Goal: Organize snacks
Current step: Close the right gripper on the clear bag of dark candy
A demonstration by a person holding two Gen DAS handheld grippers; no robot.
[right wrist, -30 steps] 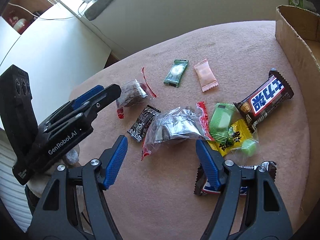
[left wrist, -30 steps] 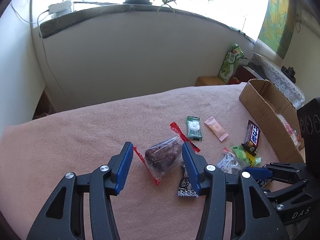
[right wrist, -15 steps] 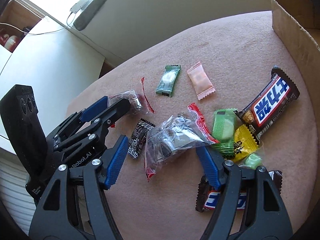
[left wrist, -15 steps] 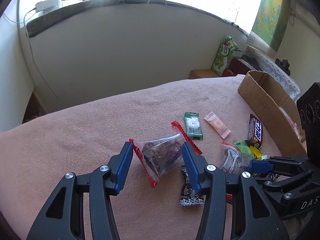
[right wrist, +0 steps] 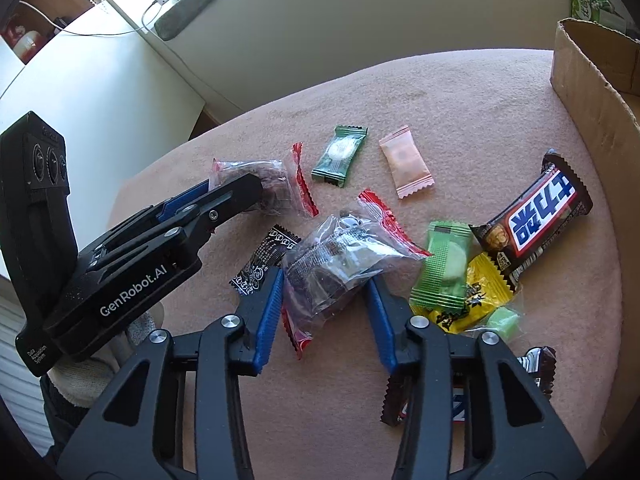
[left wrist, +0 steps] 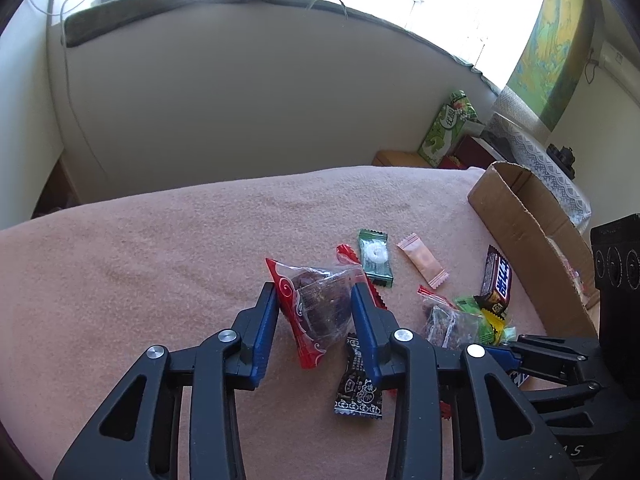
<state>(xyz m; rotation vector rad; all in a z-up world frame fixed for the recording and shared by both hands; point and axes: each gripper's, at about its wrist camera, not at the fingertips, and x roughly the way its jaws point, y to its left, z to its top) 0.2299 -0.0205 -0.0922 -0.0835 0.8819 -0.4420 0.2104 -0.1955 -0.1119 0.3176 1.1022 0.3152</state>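
Left wrist view: left gripper (left wrist: 314, 304) pinches clear date packet (left wrist: 320, 304) at frame centre. Right gripper (right wrist: 324, 292) clamps second clear packet (right wrist: 340, 260) mid-frame. Slick film could slip before reaching cardboard box (right wrist: 592, 92), upper right.

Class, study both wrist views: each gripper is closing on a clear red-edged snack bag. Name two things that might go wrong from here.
1. The left gripper pinches its clear bag by thin crinkly film, so the bag may slip or tear.
2. The right gripper works its own bag amid crowded sweets; its fingers could drag the black candy or green candy along.
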